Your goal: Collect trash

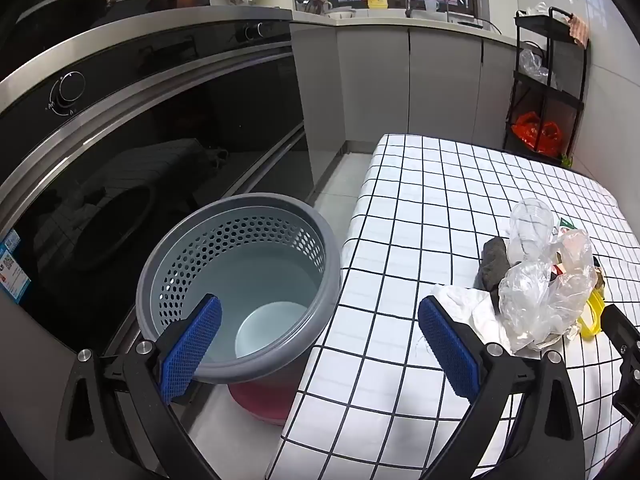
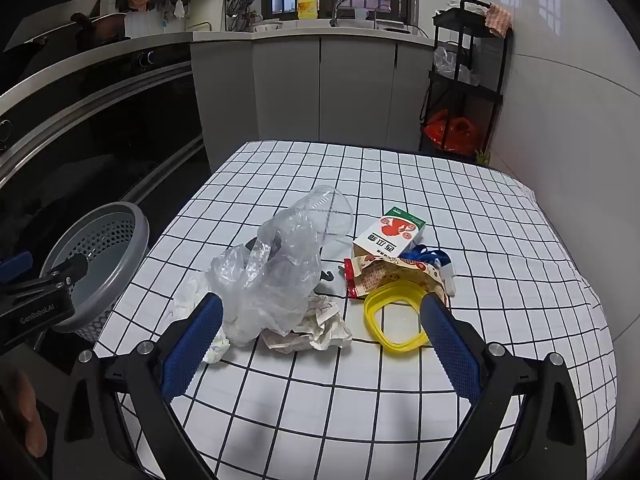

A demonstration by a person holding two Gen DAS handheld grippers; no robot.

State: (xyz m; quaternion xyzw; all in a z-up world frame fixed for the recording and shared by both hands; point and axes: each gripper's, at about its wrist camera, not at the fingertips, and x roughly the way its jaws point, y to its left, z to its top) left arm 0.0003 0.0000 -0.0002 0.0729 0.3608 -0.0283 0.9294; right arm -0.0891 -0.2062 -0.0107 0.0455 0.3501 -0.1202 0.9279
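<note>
On a table [image 2: 400, 420] draped in a black-gridded white cloth, the trash lies heaped: a crumpled clear plastic bag [image 2: 272, 284], a clear plastic cup [image 2: 328, 212] on its side, wadded paper [image 2: 320, 328], a small carton [image 2: 390, 232], a torn snack wrapper [image 2: 384, 276] and a yellow plastic ring [image 2: 394, 320]. Beside the table stands an empty grey perforated bin [image 1: 240, 284]. Both the left gripper [image 1: 320, 344] and right gripper [image 2: 322, 344] gape wide, grasping nothing.
</note>
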